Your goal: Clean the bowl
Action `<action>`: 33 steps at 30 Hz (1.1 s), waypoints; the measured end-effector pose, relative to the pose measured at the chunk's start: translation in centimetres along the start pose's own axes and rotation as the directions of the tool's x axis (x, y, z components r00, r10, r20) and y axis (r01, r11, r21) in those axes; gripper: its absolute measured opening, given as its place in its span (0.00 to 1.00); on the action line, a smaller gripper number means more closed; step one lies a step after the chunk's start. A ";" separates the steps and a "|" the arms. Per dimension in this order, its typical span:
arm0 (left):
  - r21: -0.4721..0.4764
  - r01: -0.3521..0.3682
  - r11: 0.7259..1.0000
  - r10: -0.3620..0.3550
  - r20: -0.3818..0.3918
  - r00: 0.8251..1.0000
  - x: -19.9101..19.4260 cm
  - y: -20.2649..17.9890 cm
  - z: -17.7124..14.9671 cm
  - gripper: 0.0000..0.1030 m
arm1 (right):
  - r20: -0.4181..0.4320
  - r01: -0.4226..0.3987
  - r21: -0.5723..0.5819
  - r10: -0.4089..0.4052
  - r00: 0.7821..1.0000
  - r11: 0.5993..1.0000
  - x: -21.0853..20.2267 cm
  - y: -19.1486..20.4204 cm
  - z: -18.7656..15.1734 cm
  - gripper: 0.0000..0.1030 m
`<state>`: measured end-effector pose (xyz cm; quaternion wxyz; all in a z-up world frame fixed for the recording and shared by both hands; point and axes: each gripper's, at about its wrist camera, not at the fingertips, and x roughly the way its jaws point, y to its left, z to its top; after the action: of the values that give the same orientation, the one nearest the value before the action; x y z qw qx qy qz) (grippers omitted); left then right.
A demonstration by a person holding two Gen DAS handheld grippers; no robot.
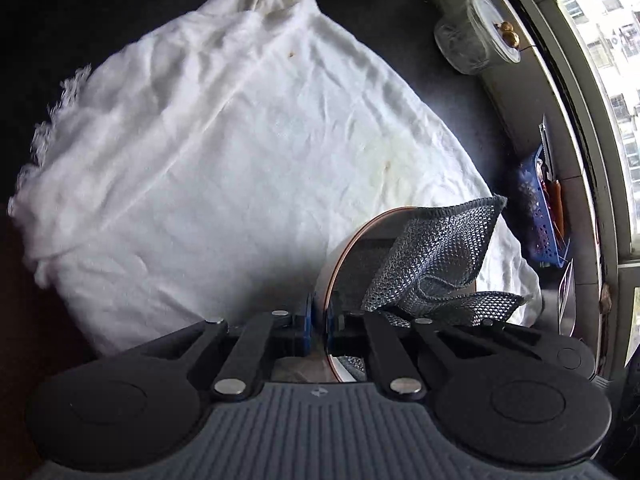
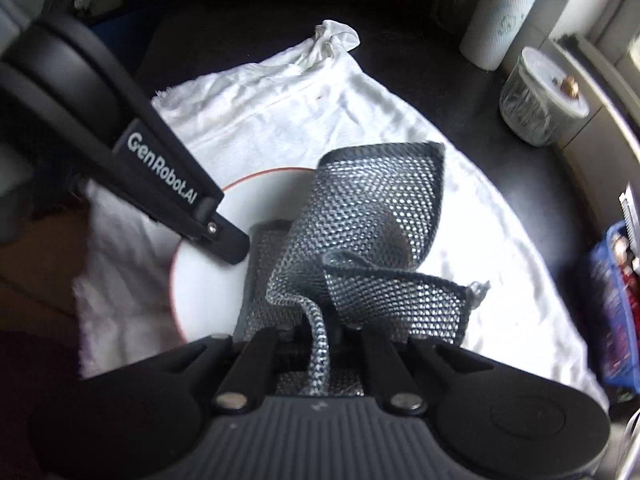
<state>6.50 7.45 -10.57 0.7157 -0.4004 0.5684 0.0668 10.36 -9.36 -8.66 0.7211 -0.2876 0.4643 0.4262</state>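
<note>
A white bowl with a red-brown rim (image 2: 208, 292) sits over a white towel (image 2: 280, 120). My left gripper (image 1: 318, 320) is shut on the bowl's rim (image 1: 340, 248), holding it tilted on edge. In the right wrist view the left gripper's arm (image 2: 160, 184) reaches in from the upper left to the bowl. My right gripper (image 2: 316, 340) is shut on a grey mesh dishcloth (image 2: 372, 232), which is bunched inside the bowl. The cloth also shows in the left wrist view (image 1: 436, 264), draped over the bowl's edge.
The white towel (image 1: 220, 140) lies on a dark counter. A lidded glass jar (image 2: 540, 96) and a paper towel roll (image 2: 500, 12) stand at the back right. A blue basket (image 1: 540, 208) with utensils sits by the window (image 1: 616, 80).
</note>
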 end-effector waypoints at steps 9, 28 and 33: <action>0.148 0.003 0.989 0.004 -0.046 0.999 0.0 -1.4 -1.8 0.15 | 0.023 -0.114 0.054 0.113 0.993 0.992 0.0 1.2 -0.6 0.04; 0.745 -0.138 0.653 0.134 0.065 0.989 0.5 -7.1 -0.1 0.10 | 0.062 0.148 -0.290 -0.135 0.989 0.946 -0.9 0.1 0.8 0.02; 0.500 -0.069 0.863 0.074 0.010 0.997 0.1 -4.6 -0.1 0.10 | 0.047 0.108 -0.221 -0.100 0.994 0.969 -0.7 -0.2 0.7 0.02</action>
<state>8.99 4.28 -8.34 0.7892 -0.1804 0.5841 -0.0581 10.74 -9.12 -7.75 0.7137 -0.3833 0.3850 0.4421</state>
